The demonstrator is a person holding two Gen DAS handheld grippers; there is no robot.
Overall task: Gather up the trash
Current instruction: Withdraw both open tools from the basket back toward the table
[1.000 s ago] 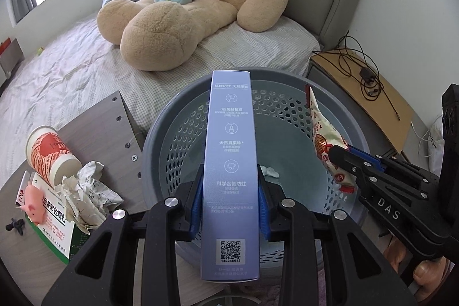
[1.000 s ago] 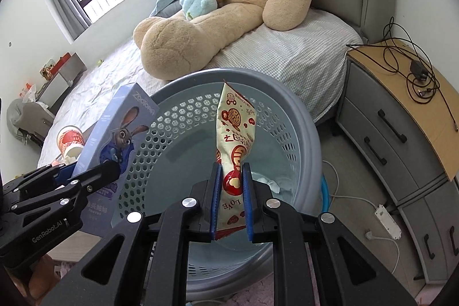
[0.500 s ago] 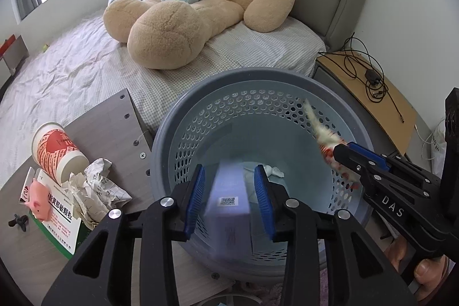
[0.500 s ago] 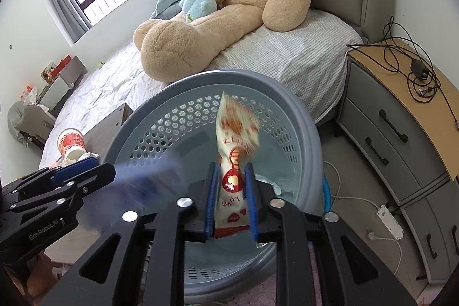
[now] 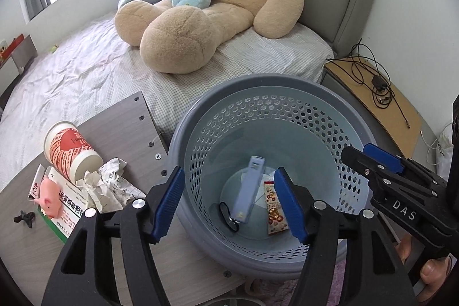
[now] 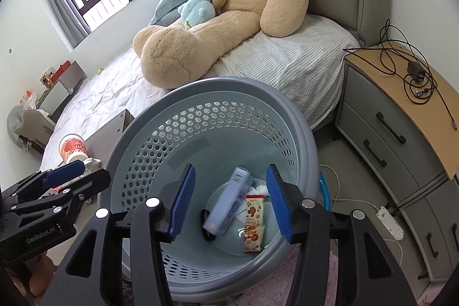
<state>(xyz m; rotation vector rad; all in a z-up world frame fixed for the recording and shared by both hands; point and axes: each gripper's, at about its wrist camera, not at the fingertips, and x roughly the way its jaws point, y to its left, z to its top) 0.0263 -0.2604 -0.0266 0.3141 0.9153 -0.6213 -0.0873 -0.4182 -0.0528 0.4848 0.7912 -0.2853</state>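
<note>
both hand-held grippers (image 5: 229,202) (image 6: 229,201) agape, empty

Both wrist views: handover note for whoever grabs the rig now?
Left tool: open, empty, above the round grey perforated plastic basket.
Right tool: open, empty, over the same basket.
Done: long pale-blue cardboard box and red-and-cream snack wrapper lie on the basket floor.
Left: on the grey wooden table, a red-and-white paper cup lying on its side, crumpled white paper and a green-and-white flat box under a small pink pig toy.
</note>
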